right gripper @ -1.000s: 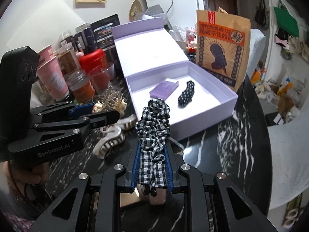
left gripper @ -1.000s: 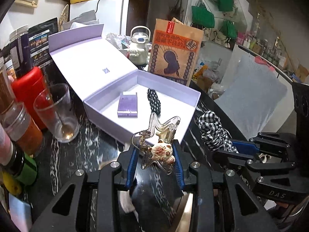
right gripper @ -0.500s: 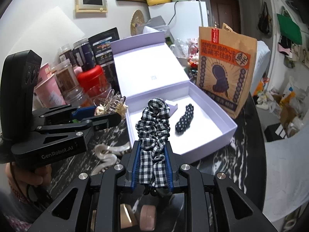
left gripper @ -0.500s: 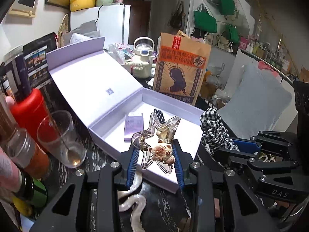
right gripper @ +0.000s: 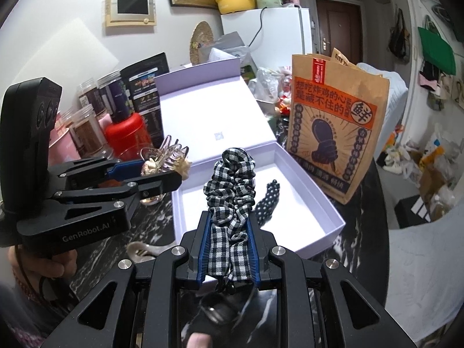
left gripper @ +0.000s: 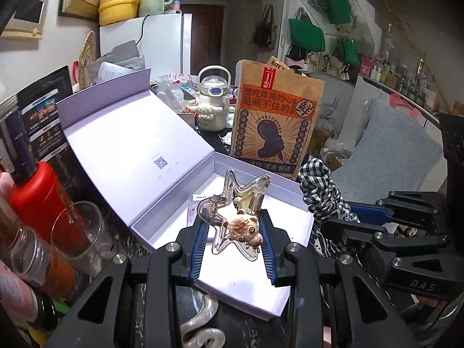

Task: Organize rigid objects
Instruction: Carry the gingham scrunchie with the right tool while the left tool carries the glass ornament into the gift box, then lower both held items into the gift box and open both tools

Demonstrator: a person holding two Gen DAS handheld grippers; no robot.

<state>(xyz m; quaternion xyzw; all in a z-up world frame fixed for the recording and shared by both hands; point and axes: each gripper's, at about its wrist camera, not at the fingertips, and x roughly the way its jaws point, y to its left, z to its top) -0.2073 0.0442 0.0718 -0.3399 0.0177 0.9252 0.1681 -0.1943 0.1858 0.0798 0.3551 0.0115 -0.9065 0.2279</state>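
Cluttered kitchen shelves and a white fridge (left gripper: 162, 43) back a dark marbled bench (right gripper: 368, 232), where a lilac gift box (left gripper: 290, 187) lies open, lid flat behind, ahead of and below both tongs. Inside lie a spotted hair clip (right gripper: 268, 200) and a small purple packet (left gripper: 192, 213). The left tongs (left gripper: 232, 232) are clamped on a clear star-shaped claw clip (left gripper: 240, 200) bearing a cat charm, hovering over the box's near corner, so they look the nearer to a drop. The right tongs (right gripper: 227, 243), just beside, pinch a checked scrunchie (right gripper: 232, 179), its length pointing forward over the tray. A wavy pale clip (left gripper: 200, 329) lies on the bench beneath.
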